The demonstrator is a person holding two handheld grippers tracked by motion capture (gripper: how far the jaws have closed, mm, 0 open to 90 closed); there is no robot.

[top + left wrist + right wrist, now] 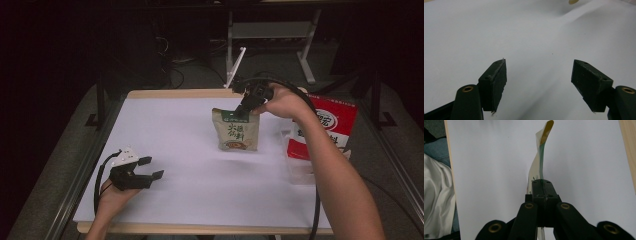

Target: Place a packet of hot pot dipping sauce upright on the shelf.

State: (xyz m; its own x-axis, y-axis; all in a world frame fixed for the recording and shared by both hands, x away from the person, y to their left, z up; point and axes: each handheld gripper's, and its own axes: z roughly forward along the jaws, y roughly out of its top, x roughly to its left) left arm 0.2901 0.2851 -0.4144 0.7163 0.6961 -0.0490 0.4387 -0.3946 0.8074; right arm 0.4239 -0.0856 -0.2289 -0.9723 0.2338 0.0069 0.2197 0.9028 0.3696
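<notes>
The table [165,150] is a white sheet over a pale wooden board, its wood showing along the far and near edges. Around it the room is dark: grey floor, metal stand legs [305,55] and loose cables behind the far edge. A red and white carton [327,125] stands at the table's right side, partly behind the person's right forearm.

The snack pouch [235,131] sits toward the far middle of the table, right of centre. It stands upright with its long axis running up from the white surface, printed face toward the person's side, top seal uppermost. In the right gripper view the pouch [539,167] shows edge-on, a thin curving strip running away from the jaws.

The right gripper [243,111] comes down from above with its jaws pressed together on the pouch's top edge, pinching it.

The left gripper [150,167] rests low near the table's left front corner, well apart from the pouch, its jaws spread wide with nothing between them but bare white sheet.
</notes>
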